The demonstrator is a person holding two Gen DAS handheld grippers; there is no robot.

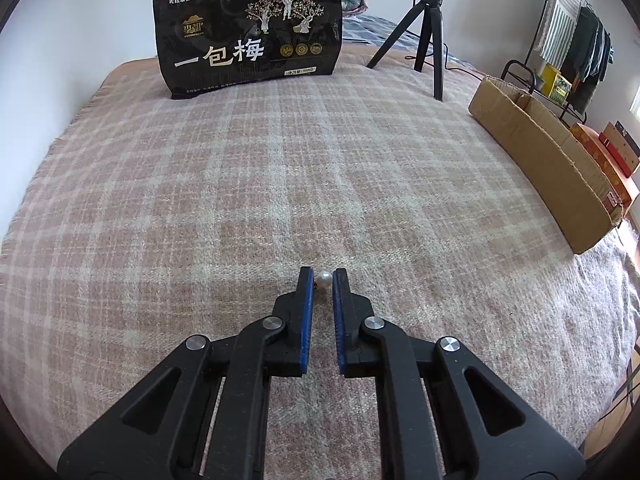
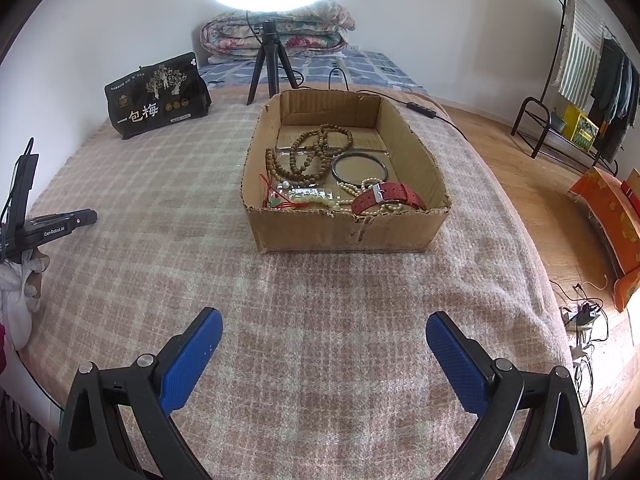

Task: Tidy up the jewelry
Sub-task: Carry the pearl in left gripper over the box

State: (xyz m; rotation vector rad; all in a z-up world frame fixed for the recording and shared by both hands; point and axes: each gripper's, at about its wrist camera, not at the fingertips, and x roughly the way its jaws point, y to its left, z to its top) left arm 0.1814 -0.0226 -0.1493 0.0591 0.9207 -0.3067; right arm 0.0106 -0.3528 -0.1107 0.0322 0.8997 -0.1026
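Note:
My left gripper (image 1: 323,276) is shut on a small white pearl piece (image 1: 323,279), pinched at the fingertips just above the plaid blanket. A cardboard box (image 2: 348,232) stands on the bed ahead of my right gripper (image 2: 324,330), which is open and empty. In the box lie brown bead strands (image 2: 316,148), a dark bangle (image 2: 359,167), a red watch strap (image 2: 390,196), pale bead strings (image 2: 360,188) and a red cord piece (image 2: 280,200). The box also shows at the right in the left wrist view (image 1: 540,160). The left gripper's body (image 2: 52,228) shows at the far left in the right wrist view.
A black snack bag (image 1: 248,36) stands at the bed's far end, beside a ring light tripod (image 1: 428,28). Folded quilts (image 2: 280,32) lie behind. A clothes rack (image 2: 580,80), an orange box (image 2: 608,216) and cables (image 2: 584,320) are on the floor to the right.

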